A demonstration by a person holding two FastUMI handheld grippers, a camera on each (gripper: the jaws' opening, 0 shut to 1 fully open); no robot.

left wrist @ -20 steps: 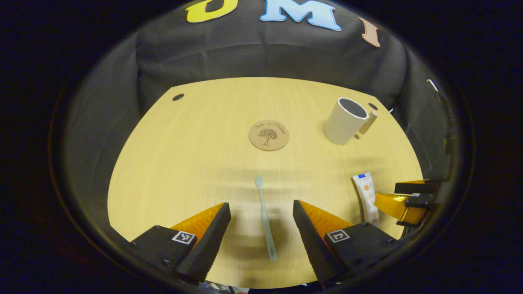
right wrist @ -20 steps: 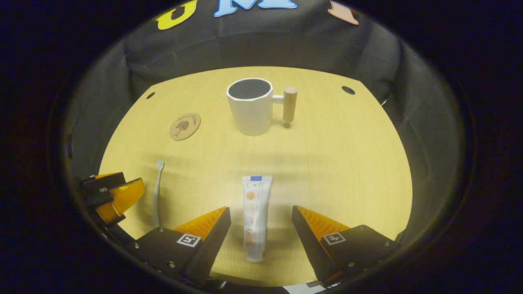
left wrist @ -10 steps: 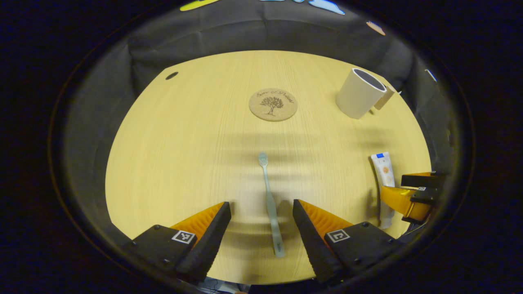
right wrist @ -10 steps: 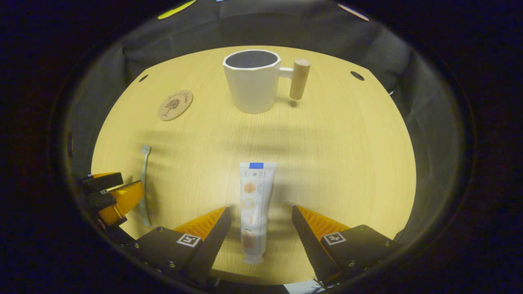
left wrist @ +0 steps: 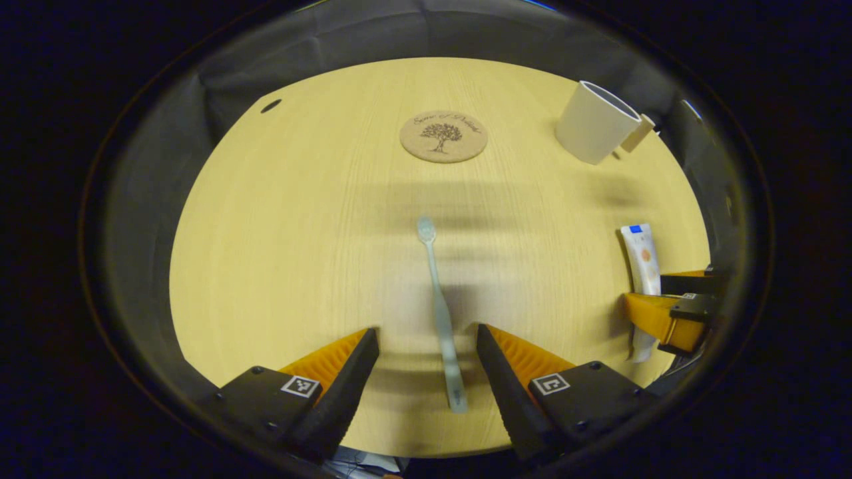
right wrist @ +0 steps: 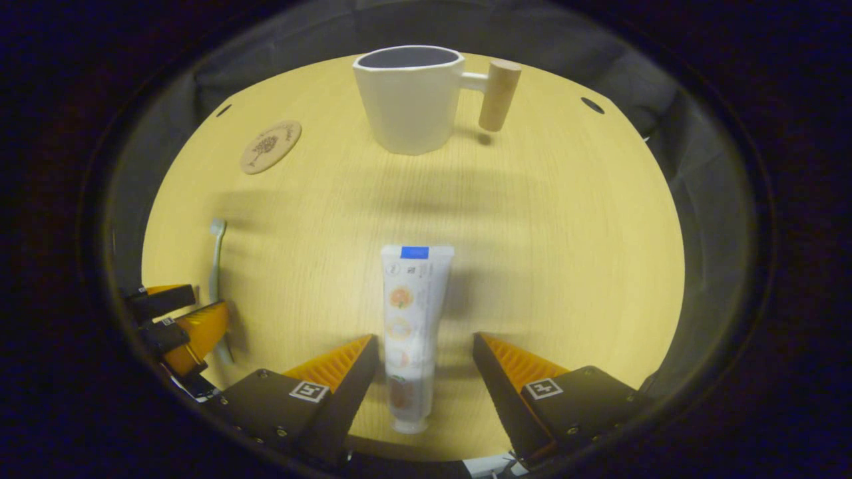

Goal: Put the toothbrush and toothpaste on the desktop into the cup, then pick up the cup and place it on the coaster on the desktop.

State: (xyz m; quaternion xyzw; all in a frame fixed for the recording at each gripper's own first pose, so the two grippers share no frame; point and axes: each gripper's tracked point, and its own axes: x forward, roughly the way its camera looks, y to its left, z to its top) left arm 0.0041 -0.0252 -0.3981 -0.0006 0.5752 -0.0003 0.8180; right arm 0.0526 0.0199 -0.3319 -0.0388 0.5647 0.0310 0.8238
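Plastic, light and stiff, the toothbrush (left wrist: 440, 313) is seen lying flat on the wooden desktop (left wrist: 279, 253), its handle end nearest and running between the spread fingers of the left gripper (left wrist: 426, 359), neither finger touching it. Its slim handle is judged likely to slip or roll under a loose pinch, so a hold across the thicker lower handle is advised. To its right, the toothpaste (right wrist: 409, 332) lies flat with its cap end nearest, framed by the parted fingers of the right gripper (right wrist: 425, 366); the left finger is close beside it, though contact cannot be told. The tube is judged soft and squashable, so a gentle grip low on the body, near the firmer cap shoulder, is preferred. Both grippers are held low and pitched down toward the desktop, side by side, each aligned along its own item. Farther off, the cork coaster (left wrist: 443, 136) lies left of the white cup (right wrist: 407, 100), which stands upright at the far right, its wooden handle (right wrist: 499, 94) pointing right.
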